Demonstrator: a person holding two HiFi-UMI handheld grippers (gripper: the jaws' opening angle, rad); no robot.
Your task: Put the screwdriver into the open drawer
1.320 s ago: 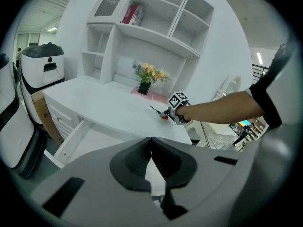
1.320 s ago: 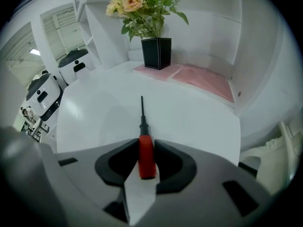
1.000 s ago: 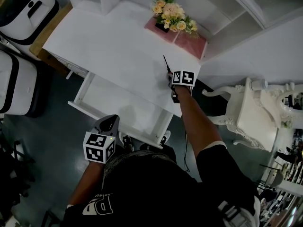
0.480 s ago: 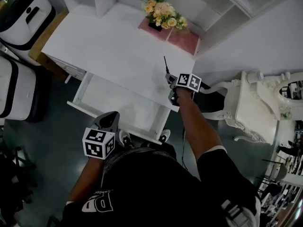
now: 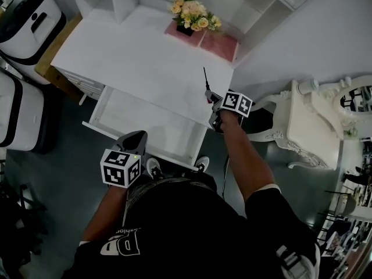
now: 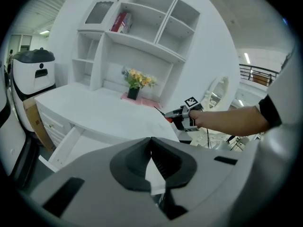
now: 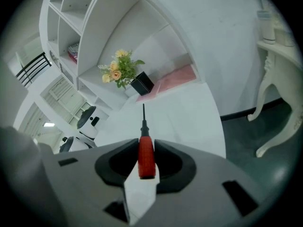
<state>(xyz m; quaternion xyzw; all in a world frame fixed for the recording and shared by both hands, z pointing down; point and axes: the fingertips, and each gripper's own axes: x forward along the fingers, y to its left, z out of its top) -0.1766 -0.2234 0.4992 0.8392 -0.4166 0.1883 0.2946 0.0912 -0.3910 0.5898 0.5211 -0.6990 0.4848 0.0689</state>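
Observation:
The screwdriver [image 7: 146, 156] has a red handle and a thin black shaft that points away from me. My right gripper [image 7: 147, 167] is shut on the handle. In the head view this gripper [image 5: 212, 100] holds the screwdriver [image 5: 205, 79] above the right front corner of the white desk [image 5: 139, 57]. The open drawer [image 5: 114, 114] juts out of the desk's front, to the left of and below that gripper, and looks empty. My left gripper [image 5: 134, 138] hovers near the drawer's front edge. Its own view shows the left gripper [image 6: 151, 143] shut on nothing, with the screwdriver [image 6: 164, 115] far ahead.
A flower pot [image 5: 190, 15] stands on a pink mat [image 5: 219, 42] at the back of the desk, under white shelves [image 6: 142, 27]. An ornate white chair [image 5: 302, 121] stands to the right. A white and black machine [image 5: 26, 16] is at the left.
My right gripper has lifted the screwdriver off the desk, rolled, and drawn it toward the desk's right front corner. The left gripper has stayed near the drawer's front.

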